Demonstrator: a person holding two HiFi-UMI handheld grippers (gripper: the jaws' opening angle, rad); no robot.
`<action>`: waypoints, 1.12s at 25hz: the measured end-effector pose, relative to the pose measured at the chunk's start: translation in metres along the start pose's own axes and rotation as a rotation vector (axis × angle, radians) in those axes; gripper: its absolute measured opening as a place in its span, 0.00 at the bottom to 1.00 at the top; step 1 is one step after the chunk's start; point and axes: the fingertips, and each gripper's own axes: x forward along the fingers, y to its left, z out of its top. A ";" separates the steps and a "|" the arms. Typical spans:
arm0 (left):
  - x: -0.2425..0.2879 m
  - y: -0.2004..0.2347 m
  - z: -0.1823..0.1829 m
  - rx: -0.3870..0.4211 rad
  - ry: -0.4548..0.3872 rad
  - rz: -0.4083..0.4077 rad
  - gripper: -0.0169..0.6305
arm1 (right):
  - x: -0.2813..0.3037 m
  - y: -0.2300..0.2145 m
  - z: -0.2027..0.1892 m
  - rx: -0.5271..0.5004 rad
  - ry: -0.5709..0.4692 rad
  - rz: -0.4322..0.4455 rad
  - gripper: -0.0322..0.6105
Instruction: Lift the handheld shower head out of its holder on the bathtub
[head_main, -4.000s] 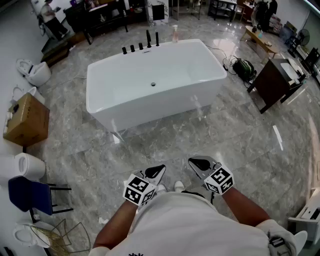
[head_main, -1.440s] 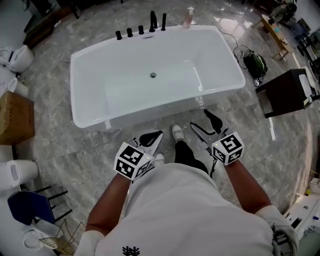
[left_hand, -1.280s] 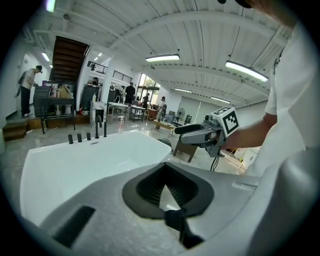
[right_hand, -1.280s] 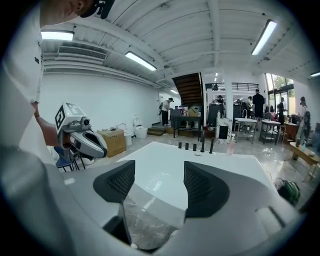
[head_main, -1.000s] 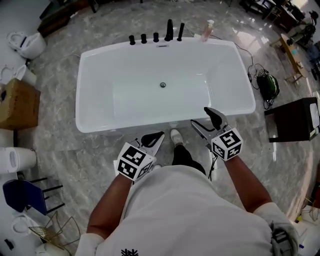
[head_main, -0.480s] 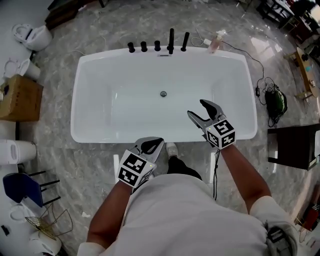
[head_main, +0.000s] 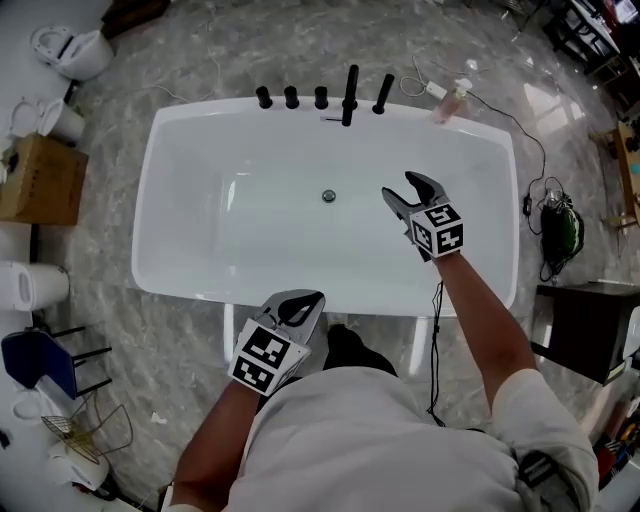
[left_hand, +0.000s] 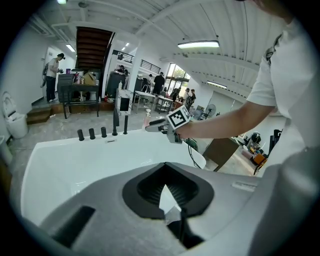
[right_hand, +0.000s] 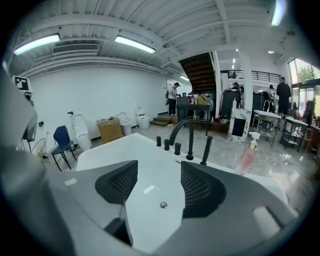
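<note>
The right tongs (head_main: 402, 190) stand open with nothing between them, their jaws having just been closing a little. They hang over the basin of the white bathtub (head_main: 147, 220), at three o'clock from the drain (head_main: 329, 196). The left tongs (head_main: 300, 301) are closed and empty, by the tub's six-o'clock rim.

The handheld shower head (head_main: 383, 93) stands upright in its holder on the twelve-o'clock rim, well apart from both tongs. At its nine o'clock is the tall black spout (head_main: 350, 95), then three knobs (head_main: 291, 97); at its three o'clock is a pink bottle (head_main: 455, 100).

The grey marble floor (head_main: 150, 330) surrounds the tub. At nine o'clock sit a cardboard box (head_main: 40, 180) and a blue chair (head_main: 35, 360); at three o'clock, a dark cabinet (head_main: 590, 330).
</note>
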 end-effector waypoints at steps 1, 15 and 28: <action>0.003 0.004 0.001 -0.008 0.002 0.005 0.04 | 0.012 -0.013 -0.001 0.002 0.005 -0.006 0.49; 0.045 0.062 0.009 -0.079 0.045 0.057 0.04 | 0.167 -0.154 0.009 0.023 0.036 -0.087 0.48; 0.066 0.076 -0.022 -0.165 0.090 0.034 0.04 | 0.262 -0.232 0.008 0.066 0.083 -0.176 0.49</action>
